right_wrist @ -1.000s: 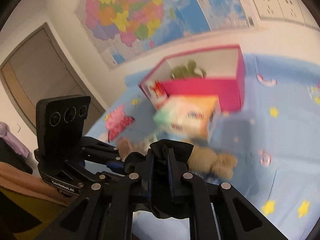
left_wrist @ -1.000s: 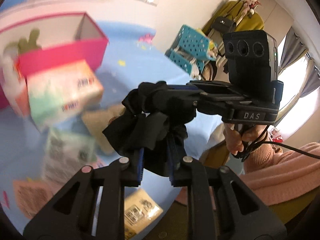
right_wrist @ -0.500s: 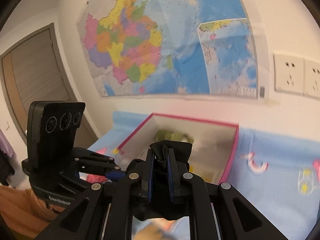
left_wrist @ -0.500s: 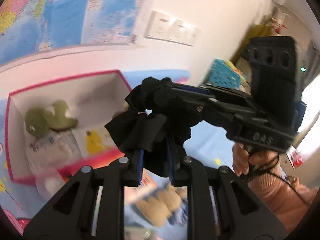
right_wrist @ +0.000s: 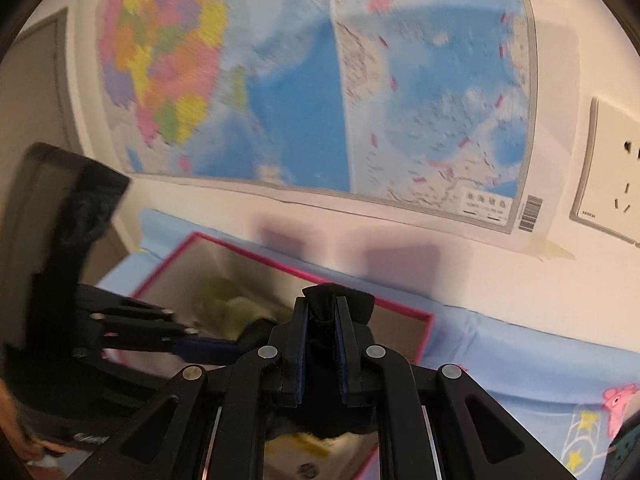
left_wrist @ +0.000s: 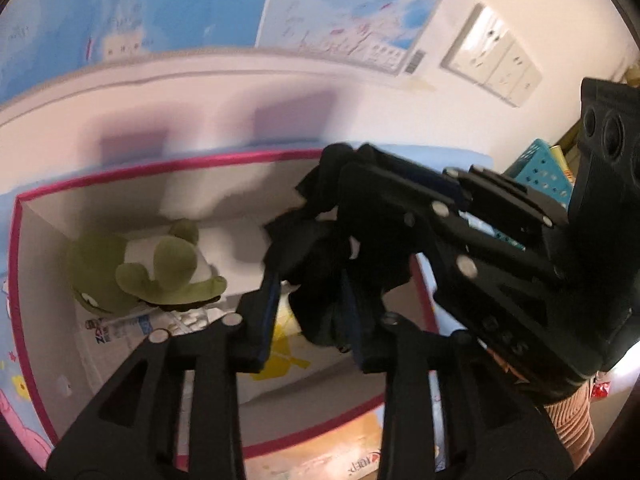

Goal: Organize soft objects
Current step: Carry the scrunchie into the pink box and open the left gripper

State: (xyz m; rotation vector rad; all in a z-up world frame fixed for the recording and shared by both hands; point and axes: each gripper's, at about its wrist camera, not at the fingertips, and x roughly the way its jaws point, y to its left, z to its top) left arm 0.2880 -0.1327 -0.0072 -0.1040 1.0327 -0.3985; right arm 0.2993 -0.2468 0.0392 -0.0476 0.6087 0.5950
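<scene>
Release step over the pink box: left gripper jaws opening around the black cloth; right gripper, at 3 o'clock, clamps it. Next, the right jaws probably part too, dropping the cloth beside the green plush.

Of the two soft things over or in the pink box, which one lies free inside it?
The green plush toy lies free in the pink box. The black cloth hangs pinched in the right tool.

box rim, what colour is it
Pink on the box rim, clearest in the left wrist view.
</scene>
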